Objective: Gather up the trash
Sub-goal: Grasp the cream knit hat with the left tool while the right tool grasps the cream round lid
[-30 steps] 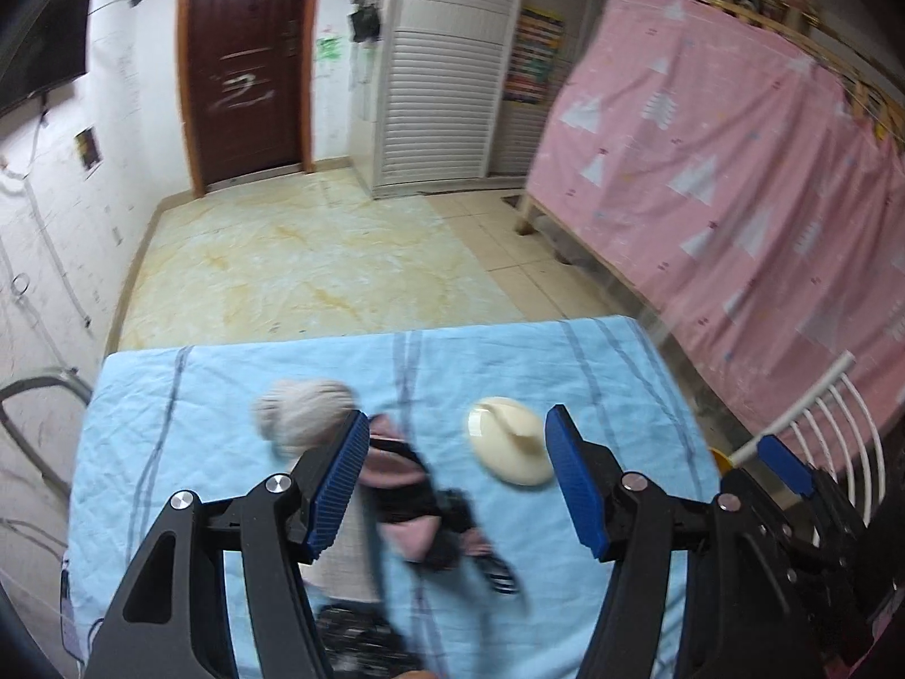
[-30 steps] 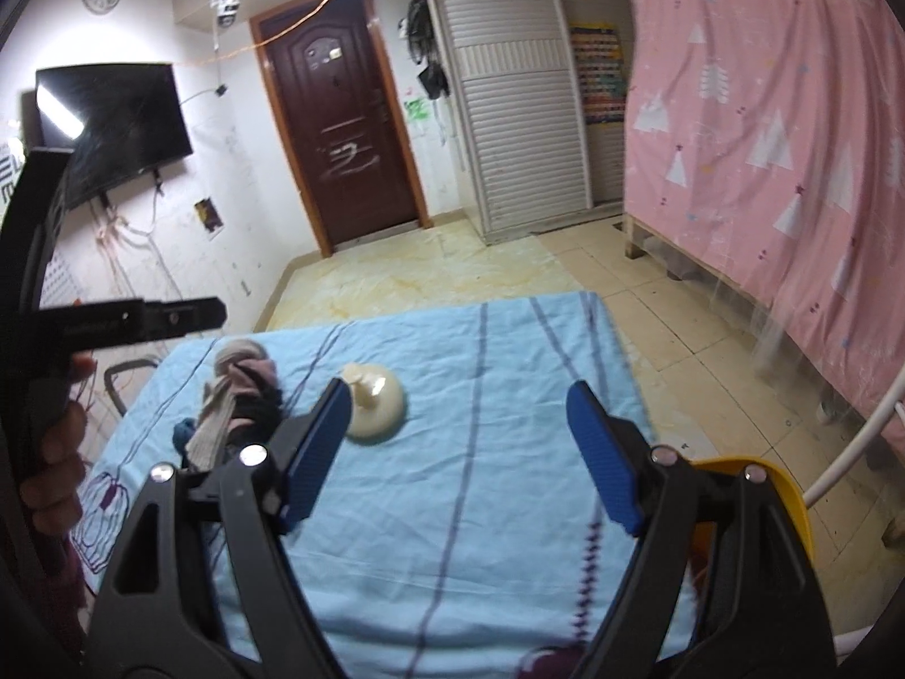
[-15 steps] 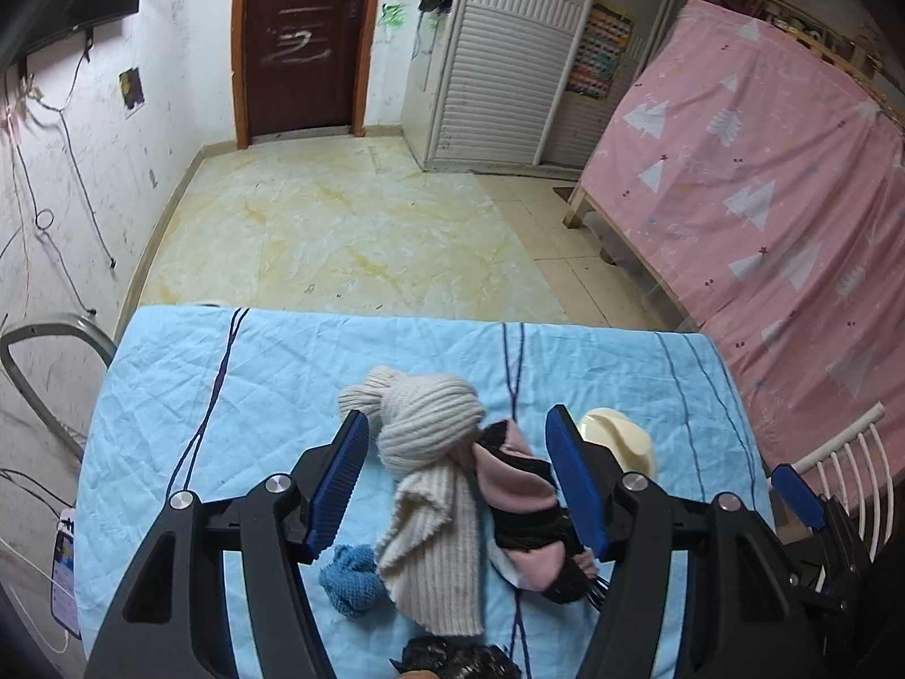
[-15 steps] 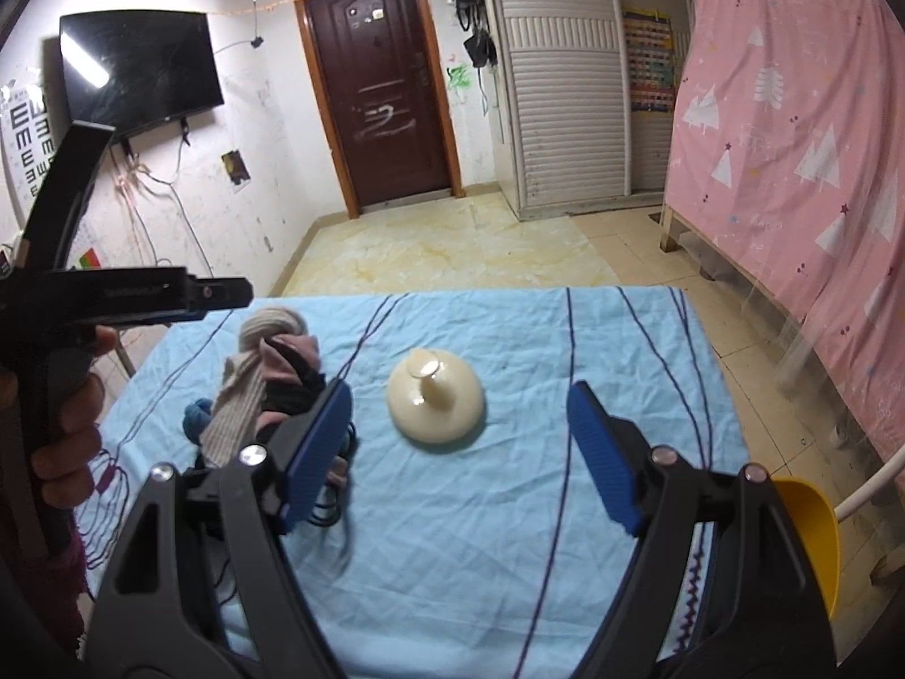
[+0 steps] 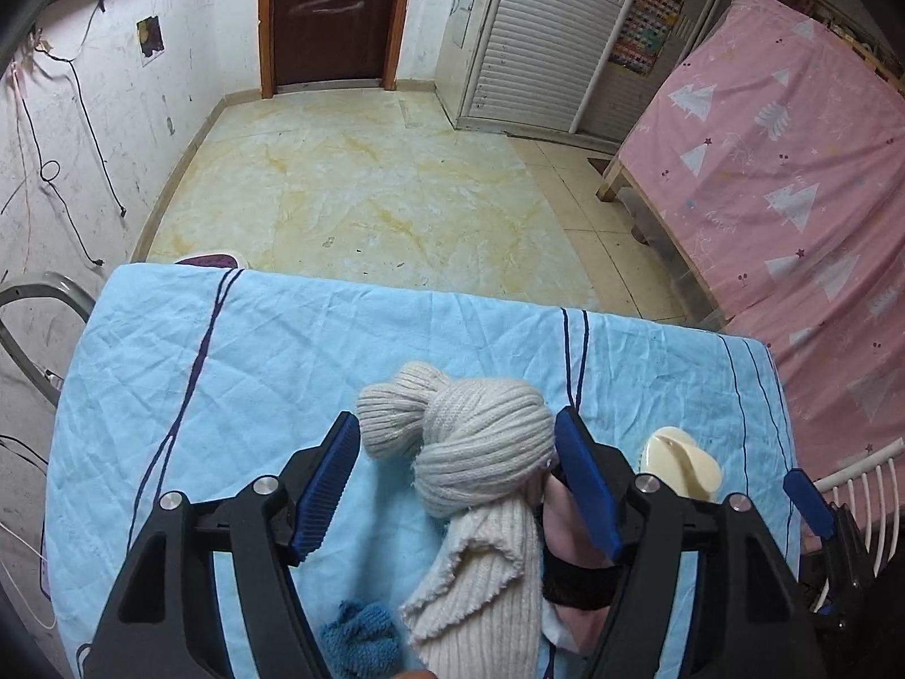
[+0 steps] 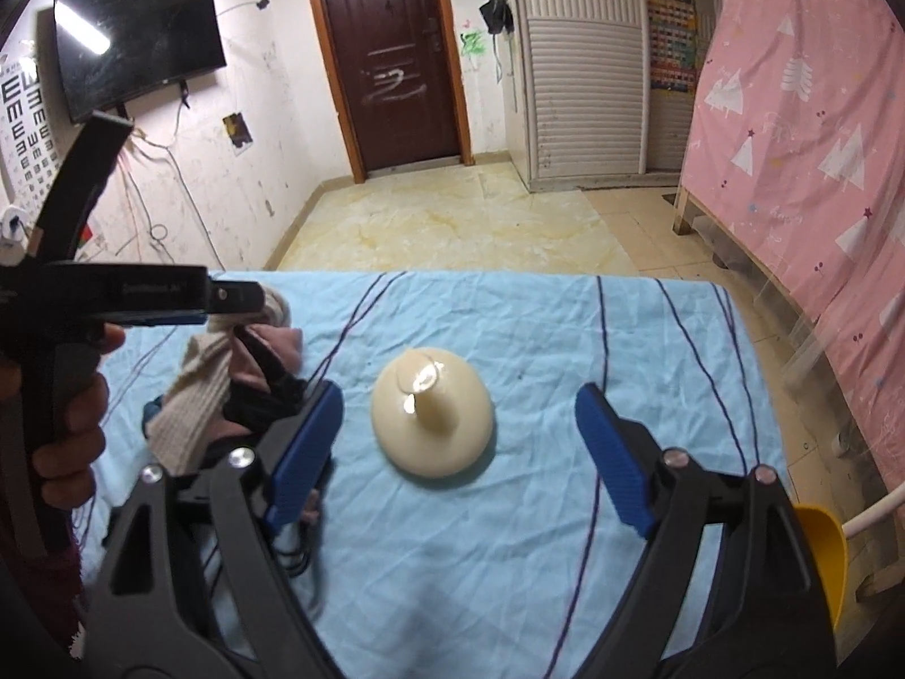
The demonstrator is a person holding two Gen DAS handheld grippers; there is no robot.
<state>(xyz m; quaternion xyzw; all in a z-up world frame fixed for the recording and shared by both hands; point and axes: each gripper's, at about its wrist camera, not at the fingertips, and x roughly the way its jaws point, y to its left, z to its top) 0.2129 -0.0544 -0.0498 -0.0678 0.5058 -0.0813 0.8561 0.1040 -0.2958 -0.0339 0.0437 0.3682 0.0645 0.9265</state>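
knitted cream sock [image 5: 481, 452] between opening left claw [image 5: 458, 481], ungrasped; cream dome [image 6: 432, 418] before opening, empty right claw [image 6: 458, 452]; nothing collected yet.

Knotted cream knit [image 5: 481, 452], perhaps a sock

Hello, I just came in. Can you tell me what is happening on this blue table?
A person holds a gripper in each hand over a table with a light blue cloth. The left gripper is opening around a knotted beige knit piece in a small pile of clothes, its fingers not yet pressing it. The right gripper is opening, aimed at a cream dome-shaped object. Nothing is picked up yet.
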